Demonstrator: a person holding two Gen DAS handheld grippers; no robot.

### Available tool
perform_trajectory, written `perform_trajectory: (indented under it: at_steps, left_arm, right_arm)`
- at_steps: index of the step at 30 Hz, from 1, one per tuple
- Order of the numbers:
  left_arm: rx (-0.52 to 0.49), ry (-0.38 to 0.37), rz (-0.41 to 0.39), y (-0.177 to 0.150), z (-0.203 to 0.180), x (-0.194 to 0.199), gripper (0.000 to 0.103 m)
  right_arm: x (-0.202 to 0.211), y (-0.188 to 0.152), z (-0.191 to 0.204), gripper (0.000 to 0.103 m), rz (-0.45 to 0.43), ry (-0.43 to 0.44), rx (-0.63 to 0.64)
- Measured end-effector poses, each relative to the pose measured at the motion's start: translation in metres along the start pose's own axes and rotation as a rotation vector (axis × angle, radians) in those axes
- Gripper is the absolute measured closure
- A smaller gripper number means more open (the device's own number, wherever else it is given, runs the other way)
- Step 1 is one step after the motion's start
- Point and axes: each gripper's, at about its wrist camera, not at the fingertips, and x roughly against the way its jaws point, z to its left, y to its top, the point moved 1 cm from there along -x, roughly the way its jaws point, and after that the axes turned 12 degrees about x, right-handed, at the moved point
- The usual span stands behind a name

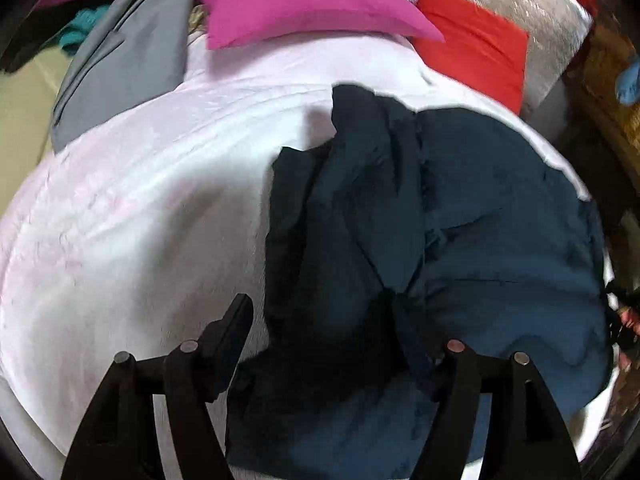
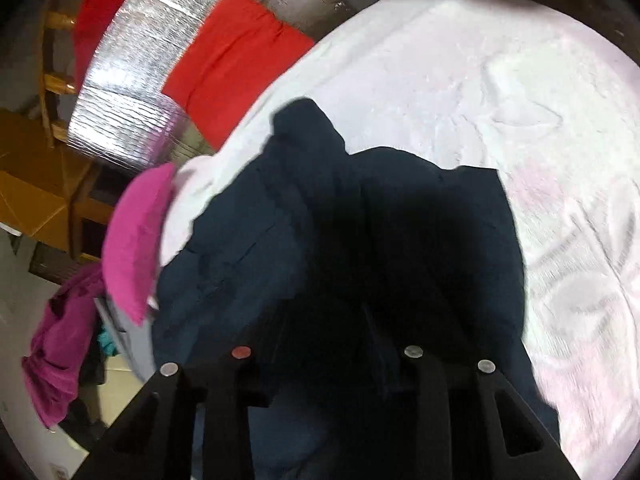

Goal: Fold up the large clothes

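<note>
Dark navy garment (image 1: 460,216) lies crumpled on the pale pink blanket (image 1: 132,208), bunched along a central ridge, not yet flat. The pale pink blanket covers the work surface; a magenta cloth (image 1: 304,0) and a red cloth (image 1: 476,44) sit at its far edge, grey fabric (image 1: 120,68) off to the far left.

Left gripper (image 1: 320,320): fingers spread wide, navy fabric lying between them; nothing pinched that I can see. Right gripper (image 2: 328,344): fingers look spread too, low over the dark folds, but the tips are lost against the fabric, so I can't tell whether cloth is caught.

My read: step in hand is spreading the garment before the first fold. To do it well:
- grab a hem or seam edge, single layer, not the bunched ridge
- both grippers on matching corners, then pull apart to tension it flat
- keep the blanket out of the pinch; it's soft and would lift with it
- drag low, so the folds don't flop back

Frames are motion-blurred; edges hard to pick.
</note>
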Motion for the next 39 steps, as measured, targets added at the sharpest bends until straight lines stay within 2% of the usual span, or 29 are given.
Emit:
perform_trajectory:
  at_steps: [2, 4, 7, 11, 14, 16, 19, 22, 26, 27, 29, 32, 34, 36, 39]
  left_arm:
    - [0.012, -0.025, -0.031, -0.004, 0.006, 0.015, 0.031]
    - [0.031, -0.035, -0.071, -0.01, 0.014, 0.03, 0.031]
    - [0.057, -0.053, -0.082, -0.019, 0.025, 0.042, 0.031]
    - [0.061, -0.024, -0.026, -0.03, 0.034, 0.029, 0.029]
    - [0.05, -0.006, 0.031, -0.034, 0.035, 0.008, 0.027]
    - [0.079, -0.016, 0.05, -0.033, 0.038, 0.002, 0.024]
    - [0.109, -0.038, 0.032, -0.031, 0.041, 0.005, 0.024]
    - [0.089, -0.053, -0.004, -0.035, 0.044, 0.023, 0.025]
    - [0.102, -0.195, -0.021, -0.05, 0.053, 0.055, 0.025]
    - [0.113, -0.227, -0.004, -0.055, 0.056, 0.059, 0.025]
    - [0.153, -0.3, 0.077, -0.073, 0.061, 0.062, 0.024]
    - [0.211, -0.378, 0.199, -0.094, 0.059, 0.053, 0.024]
    - [0.239, -0.385, 0.241, -0.1, 0.054, 0.045, 0.024]
    - [0.287, -0.373, 0.229, -0.098, 0.052, 0.038, 0.024]
    - [0.356, -0.344, 0.174, -0.09, 0.051, 0.027, 0.024]
  right_arm:
    - [0.017, -0.009, 0.008, 0.048, -0.052, 0.01, 0.05]
    - [0.034, -0.021, 0.014, 0.047, -0.085, 0.028, 0.081]
    - [0.046, -0.041, 0.025, 0.047, -0.091, 0.033, 0.137]
    - [0.039, -0.064, 0.022, 0.048, -0.019, -0.003, 0.17]
    - [0.026, -0.066, 0.016, 0.048, 0.033, -0.018, 0.177]
    - [0.03, -0.065, 0.014, 0.048, 0.036, -0.011, 0.173]
    - [0.038, -0.063, 0.008, 0.048, 0.033, 0.04, 0.123]
    - [0.05, -0.065, 0.004, 0.041, 0.051, 0.13, 0.11]
    - [0.065, -0.083, -0.005, 0.027, 0.086, 0.252, 0.06]
    - [0.067, -0.091, -0.008, 0.026, 0.103, 0.286, 0.038]
    - [0.063, -0.102, -0.014, 0.024, 0.138, 0.329, -0.01]
    - [0.051, -0.121, -0.025, 0.02, 0.198, 0.34, -0.111]
    - [0.042, -0.128, -0.03, 0.02, 0.214, 0.323, -0.158]
    - [0.034, -0.127, -0.032, 0.02, 0.194, 0.312, -0.18]
    - [0.022, -0.12, -0.041, 0.02, 0.113, 0.315, -0.249]
